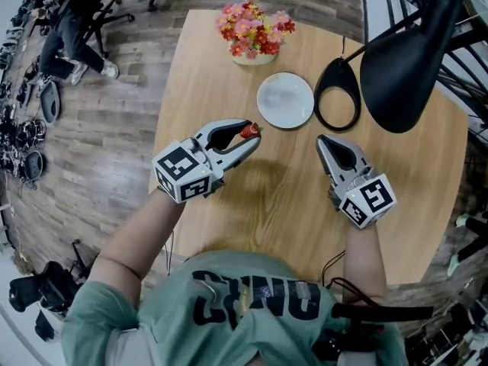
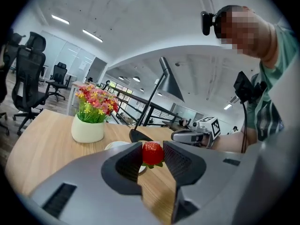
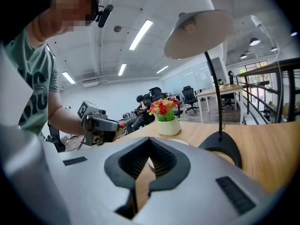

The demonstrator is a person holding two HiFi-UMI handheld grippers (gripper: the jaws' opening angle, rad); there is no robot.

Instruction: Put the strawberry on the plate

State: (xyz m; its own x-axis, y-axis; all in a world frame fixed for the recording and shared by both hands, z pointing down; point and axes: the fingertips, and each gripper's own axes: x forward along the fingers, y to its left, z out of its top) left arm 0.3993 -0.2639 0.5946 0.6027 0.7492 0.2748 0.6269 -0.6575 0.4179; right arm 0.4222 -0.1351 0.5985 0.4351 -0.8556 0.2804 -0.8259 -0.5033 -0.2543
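A small red strawberry (image 1: pixel 248 130) with green leaves is pinched at the tips of my left gripper (image 1: pixel 250 133), raised above the wooden table just left of the plate. In the left gripper view the strawberry (image 2: pixel 153 153) sits squarely between the dark pads of that gripper (image 2: pixel 153 157). The white round plate (image 1: pixel 285 101) lies bare near the table's far side; only its rim (image 2: pixel 117 145) shows behind the left jaw. My right gripper (image 1: pixel 326 145) hovers right of centre, shut with nothing in it, its jaws (image 3: pixel 149 165) touching at the tips.
A white pot of red and pink flowers (image 1: pixel 254 32) stands behind the plate. A black desk lamp has its round base (image 1: pixel 338 94) right of the plate and its shade (image 1: pixel 404 59) hanging over the table's far right. Office chairs and a seated person are at far left.
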